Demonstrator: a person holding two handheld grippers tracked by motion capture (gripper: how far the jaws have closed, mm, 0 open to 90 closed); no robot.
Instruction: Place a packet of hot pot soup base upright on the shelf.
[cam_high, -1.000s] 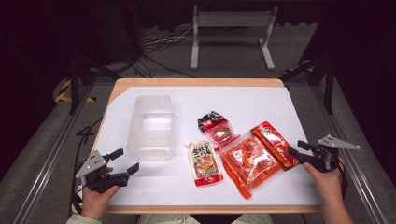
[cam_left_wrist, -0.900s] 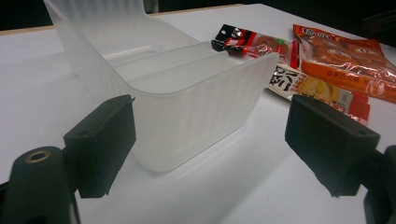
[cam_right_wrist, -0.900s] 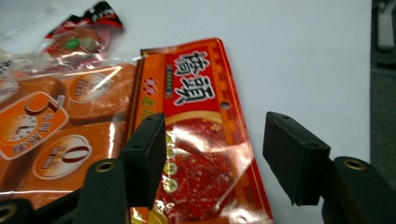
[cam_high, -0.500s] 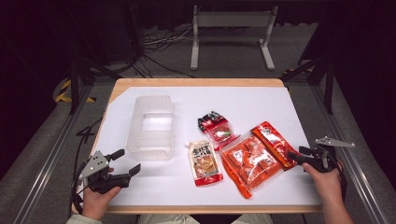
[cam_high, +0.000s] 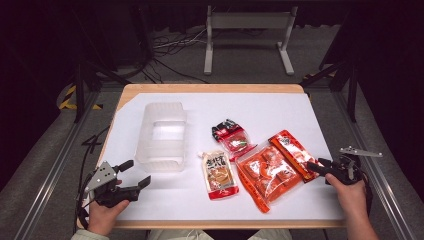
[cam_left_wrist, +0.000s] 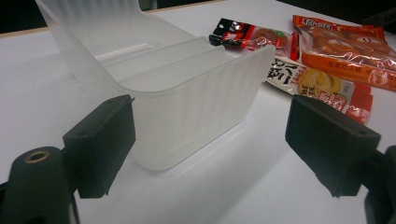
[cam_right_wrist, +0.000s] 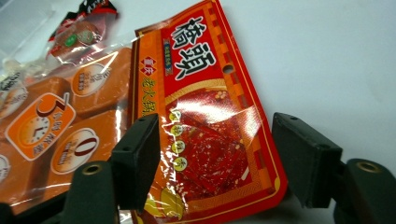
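At the counter's (cam_high: 310, 107) right edge, the right gripper (cam_right_wrist: 215, 163), jaws just narrowing yet unclamped, straddles the red snack packet (cam_right_wrist: 210, 116) lying flat, poised to pinch it for the clear bin (cam_high: 162, 132), while the left gripper (cam_high: 135, 175) waits open

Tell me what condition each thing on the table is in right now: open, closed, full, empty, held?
Clear plastic container: upright, open-topped, empty.
Red and orange packet: sealed, lying flat between the right gripper's jaws, not pinched.
Big orange packet: sealed, flat.
Small pouch with a spout: flat on the table.
Dark red packet: sealed, flat.
Left gripper: open, holding nothing.
Right gripper: open, jaws just closing a little.
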